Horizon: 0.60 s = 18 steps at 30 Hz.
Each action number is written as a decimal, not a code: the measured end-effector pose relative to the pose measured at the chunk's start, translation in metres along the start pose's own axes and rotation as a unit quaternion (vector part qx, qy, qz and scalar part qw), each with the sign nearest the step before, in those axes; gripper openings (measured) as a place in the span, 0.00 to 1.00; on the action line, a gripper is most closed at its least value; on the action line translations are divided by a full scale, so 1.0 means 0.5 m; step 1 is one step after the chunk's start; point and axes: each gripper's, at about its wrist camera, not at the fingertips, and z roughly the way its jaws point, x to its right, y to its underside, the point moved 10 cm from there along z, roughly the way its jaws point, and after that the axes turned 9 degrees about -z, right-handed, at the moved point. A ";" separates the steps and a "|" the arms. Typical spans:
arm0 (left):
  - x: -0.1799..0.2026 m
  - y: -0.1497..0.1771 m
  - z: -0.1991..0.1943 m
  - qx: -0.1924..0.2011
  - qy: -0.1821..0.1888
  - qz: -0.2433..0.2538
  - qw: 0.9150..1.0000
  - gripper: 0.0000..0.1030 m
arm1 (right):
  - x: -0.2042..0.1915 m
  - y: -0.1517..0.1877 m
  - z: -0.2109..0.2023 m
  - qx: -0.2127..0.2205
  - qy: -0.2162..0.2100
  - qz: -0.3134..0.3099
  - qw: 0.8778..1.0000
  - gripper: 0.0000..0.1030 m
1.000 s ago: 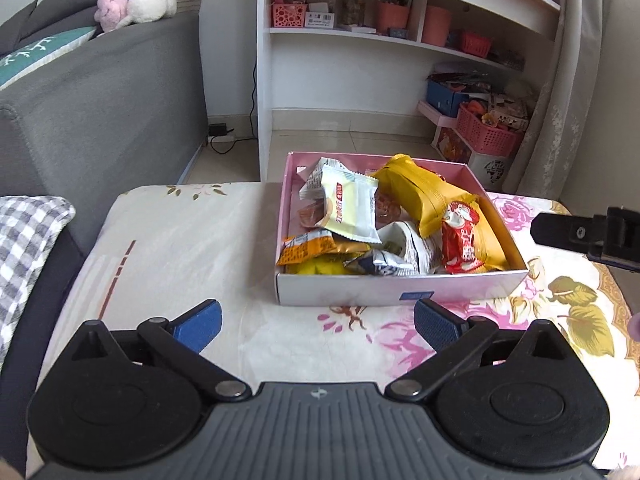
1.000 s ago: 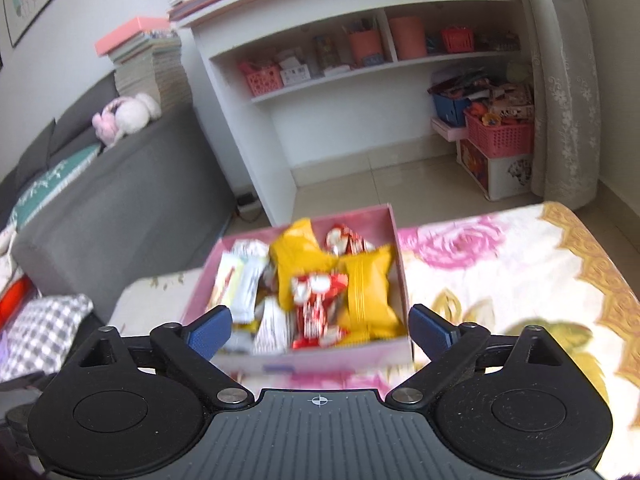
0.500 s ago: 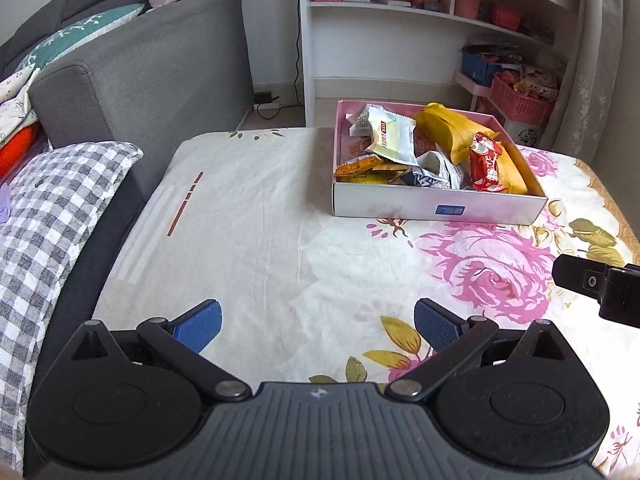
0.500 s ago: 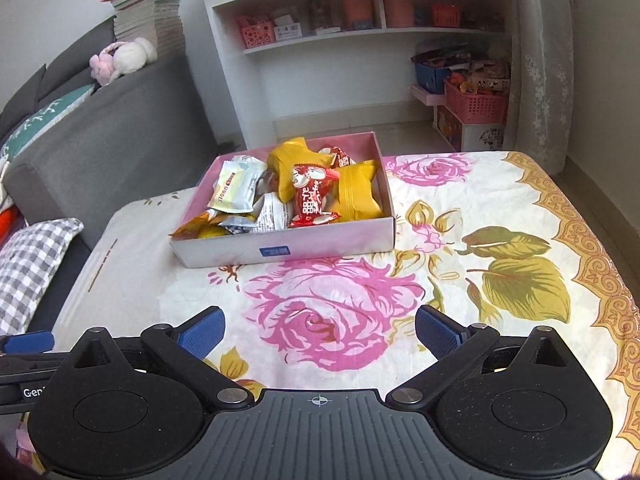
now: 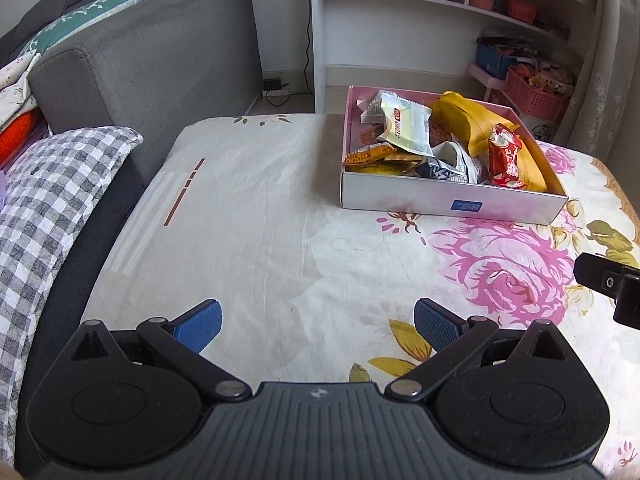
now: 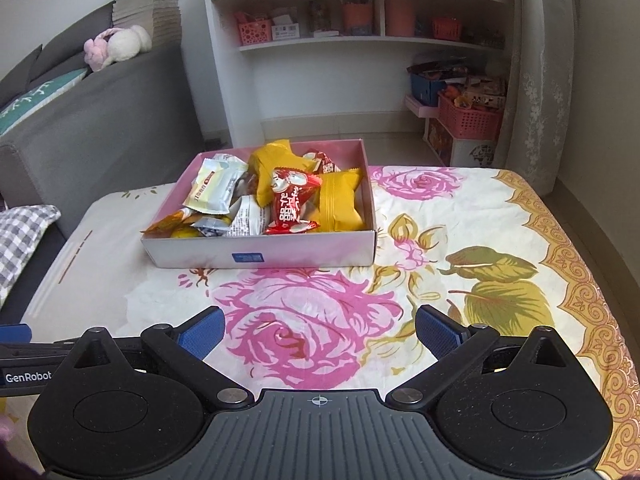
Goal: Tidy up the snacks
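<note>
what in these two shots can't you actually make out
- Bottom of the pink box: both views, buried under the piled snack packets.
- Print on the red packet and white packet: too small to read.
- Right tongs in the left wrist view: cut off by the right edge, jaws unseen there.
- Shelf contents: distant and blurred.
- Floor under the flowered cloth: hidden by the cloth.

Ahead of the right gripper (image 6: 318,330), a matt cardboard box (image 6: 280,254) holds glossy, crinkled foil wrappers (image 6: 290,200) (red, yellow, white); under both lies soft, wrinkled printed cloth (image 6: 480,240).
</note>
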 end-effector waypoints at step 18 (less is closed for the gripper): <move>-0.006 -0.005 -0.016 0.006 0.003 -0.006 1.000 1.00 | -0.010 0.017 0.009 -0.018 -0.004 -0.006 1.000 0.99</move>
